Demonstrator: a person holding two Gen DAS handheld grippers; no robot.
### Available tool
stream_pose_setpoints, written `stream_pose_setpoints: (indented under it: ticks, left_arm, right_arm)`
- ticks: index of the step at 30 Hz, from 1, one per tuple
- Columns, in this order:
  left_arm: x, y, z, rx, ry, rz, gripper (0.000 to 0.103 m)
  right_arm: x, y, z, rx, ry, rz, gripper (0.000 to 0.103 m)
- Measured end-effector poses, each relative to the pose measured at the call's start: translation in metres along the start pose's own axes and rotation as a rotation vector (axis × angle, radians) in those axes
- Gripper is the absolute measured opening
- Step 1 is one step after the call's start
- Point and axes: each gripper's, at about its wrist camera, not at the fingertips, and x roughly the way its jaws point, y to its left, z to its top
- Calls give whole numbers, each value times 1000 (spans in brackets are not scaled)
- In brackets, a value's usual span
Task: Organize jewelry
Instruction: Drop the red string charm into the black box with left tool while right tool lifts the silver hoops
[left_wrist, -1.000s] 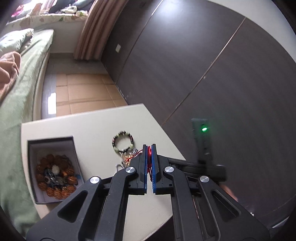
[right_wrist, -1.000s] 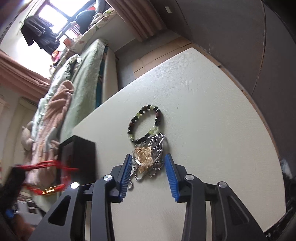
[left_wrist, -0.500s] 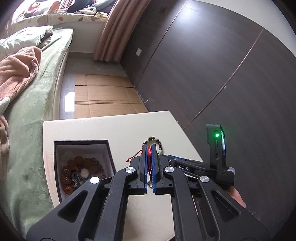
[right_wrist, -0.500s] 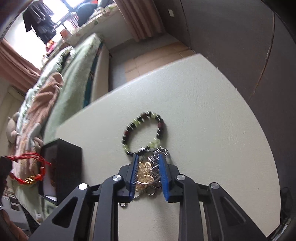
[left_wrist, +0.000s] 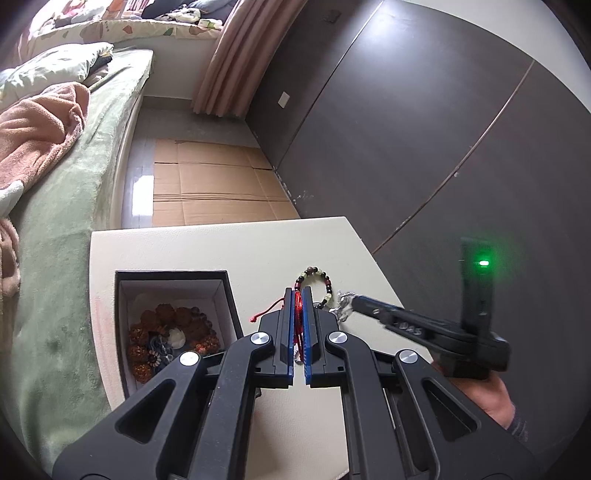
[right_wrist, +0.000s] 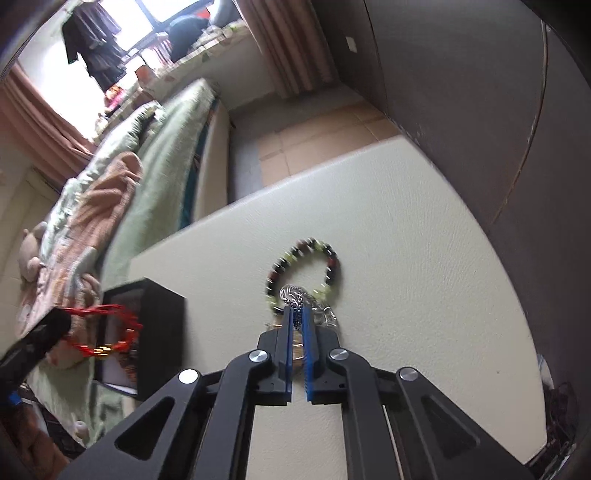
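Beside the bed, on the cream tabletop (right_wrist: 424, 229), we keep our left gripper (left_wrist: 298, 295) clamped on the red cord bracelet (right_wrist: 107, 326) near the open black box (left_wrist: 171, 277), while our right gripper (right_wrist: 298, 314) pinches the silver chain tangle (right_wrist: 295, 295) against the beaded bracelet (right_wrist: 303, 266), ready for boxing.

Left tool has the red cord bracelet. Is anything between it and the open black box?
Nothing visible. The left tool is shut on the red cord bracelet, held in the air beside the black box. The box has no lid on; brown beads already lie inside, leaving white floor free at its far end.
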Motion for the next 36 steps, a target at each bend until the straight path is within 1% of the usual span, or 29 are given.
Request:
stream_pose_setpoints:
  ticks: [9, 12, 16, 23, 28, 30, 31, 36]
  left_arm:
    - [-23, 11, 3, -17, -32, 18, 5]
    - [-29, 15, 2, -13, -36, 27, 5]
    - [-36, 24, 1, -21, -37, 33, 5]
    - [-44, 34, 1, -37, -42, 32, 5]
    - [-46, 36, -1, -34, -37, 21, 5]
    - [-47, 39, -2, -37, -36, 23, 5]
    - [-48, 40, -2, -38, -34, 22, 5]
    - [-51, 42, -5, -33, -33, 31, 5]
  right_arm:
    - [-67, 13, 4, -24, -157, 80, 4]
    - [-84, 18, 8, -37, -196, 76, 4]
    - [-119, 37, 18, -95, -264, 47, 4]
    - [-159, 65, 33, -160, -325, 14, 5]
    - [-179, 74, 30, -180, -368, 6, 4]
    - [-174, 72, 25, -178, -350, 10, 4]
    - [-165, 69, 21, -169, -322, 19, 5]
    - [-106, 46, -5, -109, -187, 10, 5]
